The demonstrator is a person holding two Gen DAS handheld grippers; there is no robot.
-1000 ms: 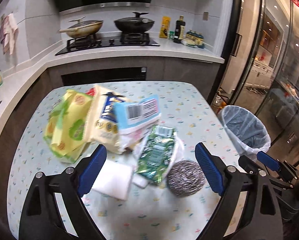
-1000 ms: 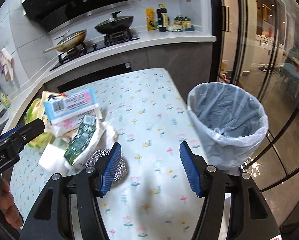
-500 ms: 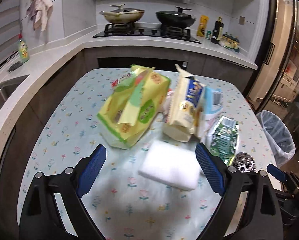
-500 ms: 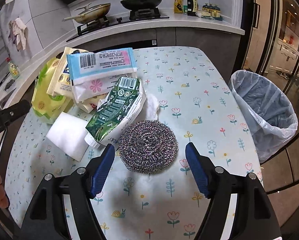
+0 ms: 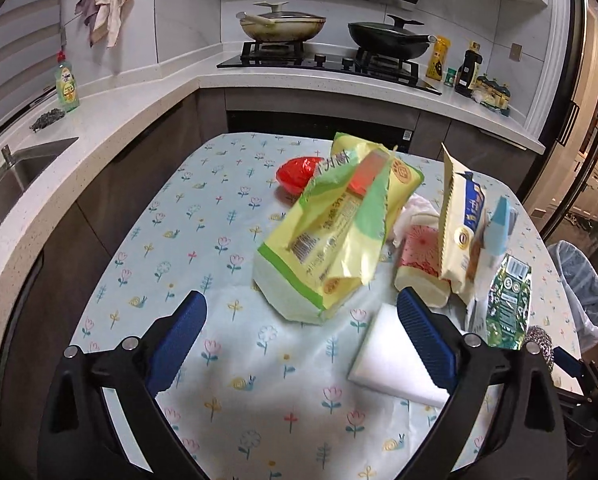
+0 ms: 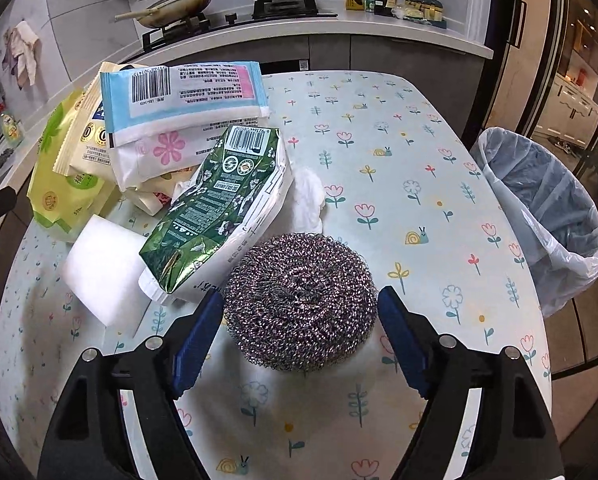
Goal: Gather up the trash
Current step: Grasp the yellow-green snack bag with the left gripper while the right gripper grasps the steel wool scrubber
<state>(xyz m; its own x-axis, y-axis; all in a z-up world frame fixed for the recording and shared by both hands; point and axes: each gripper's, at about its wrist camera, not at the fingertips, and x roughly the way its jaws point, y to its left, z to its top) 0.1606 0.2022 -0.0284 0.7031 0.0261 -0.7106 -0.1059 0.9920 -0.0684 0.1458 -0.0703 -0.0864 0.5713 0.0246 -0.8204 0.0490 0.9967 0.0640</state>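
The right gripper (image 6: 299,328) hangs low over the table (image 6: 411,152), its blue pads spread wide with the steel-wool scrubber (image 6: 299,300) sitting between them; both pads stand just beside its flanks, and I cannot tell whether either one touches it. Pressed against the scrubber at its ten o'clock lies a green foil packet (image 6: 219,208), and a white sponge block (image 6: 103,264) rests flat beyond that, at nine o'clock. Further back, toward eleven o'clock, a blue-and-pink wipes pack (image 6: 183,96) tops a heap of yellow and pale wrappers. A crumpled white tissue (image 6: 309,196) lies at the scrubber's twelve o'clock, near it. The lined trash bin (image 6: 547,216) stands off the table edge at about three o'clock. The left gripper (image 5: 299,332) is also spread apart and holds nothing; a yellow-green bag (image 5: 331,232) sits at its twelve o'clock, tilted up on the heap. The white sponge lies partly behind its right pad at about three o'clock, and a red wrapper (image 5: 297,172) shows behind the bag at twelve o'clock.
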